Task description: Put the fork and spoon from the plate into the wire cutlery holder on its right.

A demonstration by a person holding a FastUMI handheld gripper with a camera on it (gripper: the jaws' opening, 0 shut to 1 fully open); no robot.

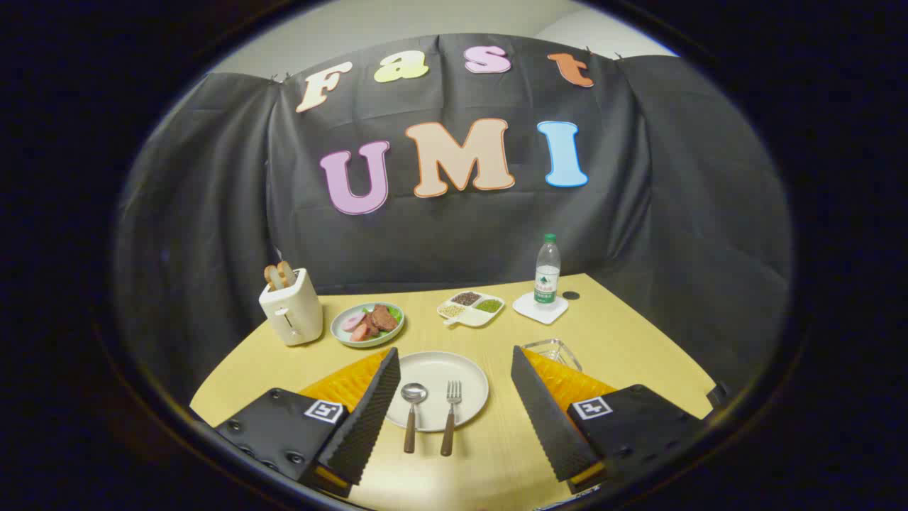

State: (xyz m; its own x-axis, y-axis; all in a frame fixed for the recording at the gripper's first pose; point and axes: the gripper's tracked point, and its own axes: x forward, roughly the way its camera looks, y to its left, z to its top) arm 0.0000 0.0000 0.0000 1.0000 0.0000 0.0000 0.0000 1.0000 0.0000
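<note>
On the yellow desk [624, 341], the gripper [454, 404] hovers with its fingers spread wide and grasping nothing, either side of the white plate [464, 372] where the spoon [412, 415] and fork [450, 415] lie side by side, the wire cutlery holder [553, 351] just beyond the right finger.

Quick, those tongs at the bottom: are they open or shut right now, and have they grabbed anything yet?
Tongs: open wide and holding nothing. The spoon and fork lie between the fingers on the plate, untouched.

Gripper [454, 419]: 2 ridged jaws, black mounts (square markers, screws), set wide.
</note>
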